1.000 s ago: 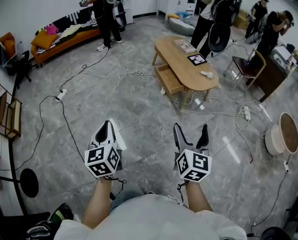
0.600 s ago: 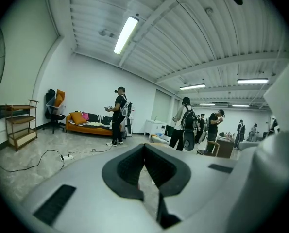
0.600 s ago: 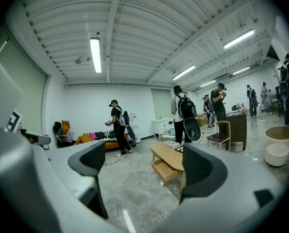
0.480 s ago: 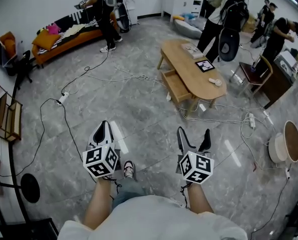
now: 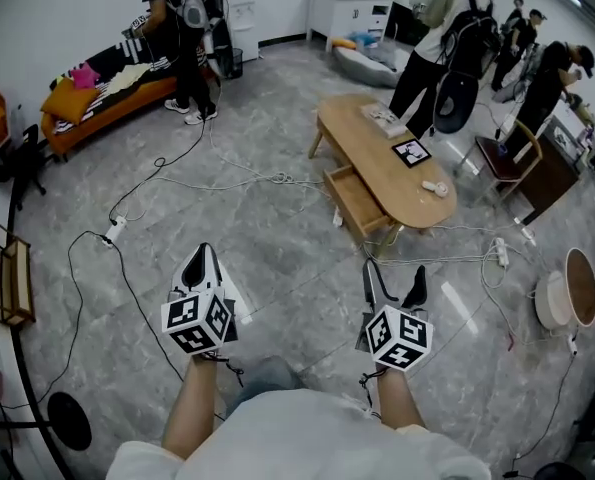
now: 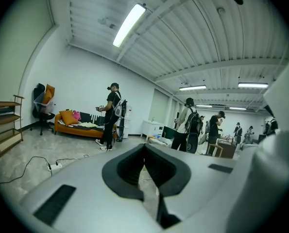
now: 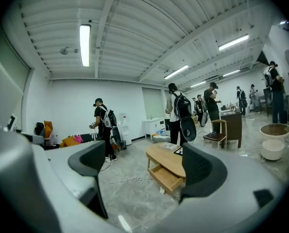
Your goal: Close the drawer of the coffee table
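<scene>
Across the grey floor (image 5: 277, 268), well apart from the operator, the coffee table (image 5: 367, 143) stands with its drawer (image 5: 355, 200) pulled out on the side facing the operator. Its wooden interior is exposed, and as far as can be made out it is empty. The right gripper view confirms this finding: the drawer (image 7: 167, 177) projects clearly from under the table top (image 7: 162, 158). The left gripper (image 5: 205, 258) is held low in front of the operator with its jaws brought together and nothing between them. The right gripper (image 5: 394, 280) is held level with it, jaws set wide apart and likewise carrying nothing. Neither tool is near the table or in contact with any object. Loose cables (image 5: 227, 180) trail over the floor between the operator and the table, and several people (image 5: 447, 38) stand on its far side. Assessment: no part of the closing action is done. The approach to the table is incomplete, and contact with the drawer front and the push inward are both outstanding. In my judgement the cables are a trip hazard on the way in.
</scene>
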{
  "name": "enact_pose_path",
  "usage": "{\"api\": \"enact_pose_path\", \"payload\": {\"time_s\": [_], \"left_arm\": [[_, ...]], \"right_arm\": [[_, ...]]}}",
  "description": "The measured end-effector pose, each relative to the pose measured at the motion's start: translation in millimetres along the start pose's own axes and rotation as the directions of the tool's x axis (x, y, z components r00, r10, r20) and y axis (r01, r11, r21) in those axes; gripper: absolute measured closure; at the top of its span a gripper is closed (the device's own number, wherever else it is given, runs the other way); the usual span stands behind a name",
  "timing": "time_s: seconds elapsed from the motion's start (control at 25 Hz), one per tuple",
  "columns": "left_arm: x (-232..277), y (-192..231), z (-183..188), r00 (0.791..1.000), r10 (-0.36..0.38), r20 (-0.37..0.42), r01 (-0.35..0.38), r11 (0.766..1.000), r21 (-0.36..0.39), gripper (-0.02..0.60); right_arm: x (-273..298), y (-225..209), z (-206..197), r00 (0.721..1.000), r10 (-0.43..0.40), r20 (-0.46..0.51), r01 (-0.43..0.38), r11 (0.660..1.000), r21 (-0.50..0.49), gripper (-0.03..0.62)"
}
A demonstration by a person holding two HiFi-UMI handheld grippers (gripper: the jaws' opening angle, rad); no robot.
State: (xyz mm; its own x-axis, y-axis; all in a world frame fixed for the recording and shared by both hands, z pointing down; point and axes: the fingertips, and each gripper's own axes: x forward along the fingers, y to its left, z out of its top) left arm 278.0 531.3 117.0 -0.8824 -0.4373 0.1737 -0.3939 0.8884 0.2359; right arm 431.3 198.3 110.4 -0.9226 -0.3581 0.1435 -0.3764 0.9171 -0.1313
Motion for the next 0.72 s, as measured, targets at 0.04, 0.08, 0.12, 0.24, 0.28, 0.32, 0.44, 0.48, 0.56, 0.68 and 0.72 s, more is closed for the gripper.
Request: {"api": "enact_pose_path", "payload": {"time_s": [0.04, 0.08, 0.12, 0.24, 0.28, 0.32, 0.44, 0.48, 0.56, 0.68, 0.72], "left_arm": [[13, 6, 3, 1.0, -0.007, 0.0, 0.007, 1.0, -0.001, 0.586], [24, 13, 6, 1.0, -0.014, -0.001, 0.014, 1.0, -0.002, 0.586], [35, 18, 9, 1.0, -0.02, -0.002, 0.02, 1.0, -0.001, 0.586], [62, 32, 16, 0.999, -0.04, -0.007, 0.04, 0.999, 0.007, 0.586], [71, 35, 18, 0.999, -0.048, -0.01, 0.048, 0.999, 0.011, 0.586], [79, 39, 19, 0.998, -0.055, -0.014, 0.056, 0.998, 0.015, 0.586], [100, 50, 21, 0.997, -0.068, -0.027, 0.068, 0.997, 0.023, 0.586], [106, 54, 21, 0.997, -0.068, -0.029, 0.069, 0.997, 0.023, 0.586], [116, 61, 20, 0.997, -0.064, -0.032, 0.065, 0.998, 0.012, 0.586], [128, 65, 14, 0.997, -0.059, -0.046, 0.059, 0.998, -0.006, 0.586], [132, 65, 11, 0.997, -0.059, -0.054, 0.058, 0.998, -0.01, 0.586]], "right_arm": [[10, 4, 1, 1.0, -0.012, 0.004, 0.012, 1.0, 0.001, 0.103], [20, 8, 3, 1.0, -0.023, 0.007, 0.023, 1.0, 0.001, 0.103], [29, 13, 3, 0.999, -0.032, 0.01, 0.032, 0.999, 0.0, 0.102], [53, 23, 4, 0.998, -0.059, 0.015, 0.059, 0.998, 0.005, 0.103], [61, 26, 3, 0.997, -0.069, 0.015, 0.069, 0.998, 0.008, 0.102], [68, 28, 3, 0.997, -0.079, 0.013, 0.079, 0.997, 0.011, 0.103], [83, 34, -1, 0.995, -0.101, 0.004, 0.101, 0.995, 0.011, 0.103], [87, 36, -2, 0.994, -0.105, 0.002, 0.105, 0.994, 0.007, 0.103], [93, 38, -5, 0.994, -0.11, -0.008, 0.11, 0.994, 0.0, 0.102], [100, 36, -13, 0.992, -0.121, -0.036, 0.121, 0.993, -0.014, 0.102], [104, 35, -16, 0.991, -0.126, -0.049, 0.126, 0.992, -0.018, 0.103]]}}
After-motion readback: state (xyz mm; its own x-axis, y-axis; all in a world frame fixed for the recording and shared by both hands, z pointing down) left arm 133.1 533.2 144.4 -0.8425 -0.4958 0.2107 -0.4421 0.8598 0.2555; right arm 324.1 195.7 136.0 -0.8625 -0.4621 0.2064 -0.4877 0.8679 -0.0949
